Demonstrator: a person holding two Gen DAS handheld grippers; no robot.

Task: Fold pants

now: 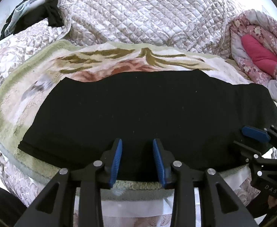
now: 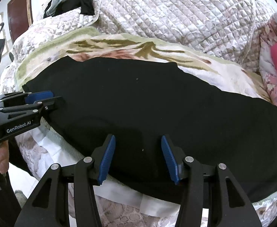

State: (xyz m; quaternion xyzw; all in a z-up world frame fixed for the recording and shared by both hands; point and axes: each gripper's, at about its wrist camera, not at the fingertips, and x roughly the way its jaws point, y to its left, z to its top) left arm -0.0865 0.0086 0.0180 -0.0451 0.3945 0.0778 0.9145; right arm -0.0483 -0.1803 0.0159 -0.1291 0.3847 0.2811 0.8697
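Lying flat across a floral fleece blanket on the bed, the black pants look already doubled into a long dark band, their near edge running along the mattress side closest to the person. Both tools hover over that near edge: the left gripper with its blue pads apart and nothing pinched between them, the right gripper likewise spread wide, the cloth only beneath it. To my eye the fabric is soft, light and limp, a knit that will sag and drag on the plush fleece rather than slide. I would pinch through all layers at the near edge, one grip toward each end, so the layers lift together without slipping apart.
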